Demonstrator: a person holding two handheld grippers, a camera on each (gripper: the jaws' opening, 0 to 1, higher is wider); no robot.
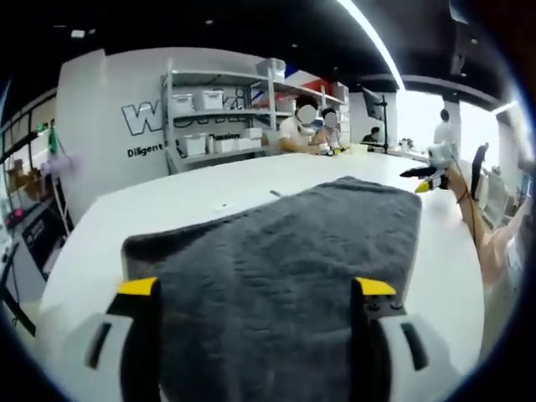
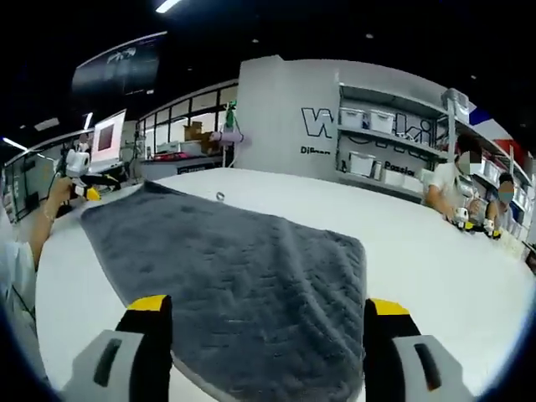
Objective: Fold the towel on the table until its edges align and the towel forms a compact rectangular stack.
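- Grey towel (image 1: 285,276) lies flat on the white table (image 1: 167,209), spread out and unfolded.
- Left gripper (image 1: 255,289): jaws wide apart above the towel's near edge, holding nothing.
- Right gripper (image 2: 268,314): jaws spread over the towel (image 2: 234,268), released.
- Shelves (image 1: 222,109) stand behind the table.

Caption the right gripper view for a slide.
Right gripper open above the grey towel lying flat on the white table.

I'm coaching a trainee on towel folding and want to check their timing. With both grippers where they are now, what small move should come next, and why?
Probably lower both grippers onto the near edge of the grey towel and close on it. The towel lies flat and unfolded on the white table, and the left gripper and right gripper both look open, hovering above the cloth with nothing held.
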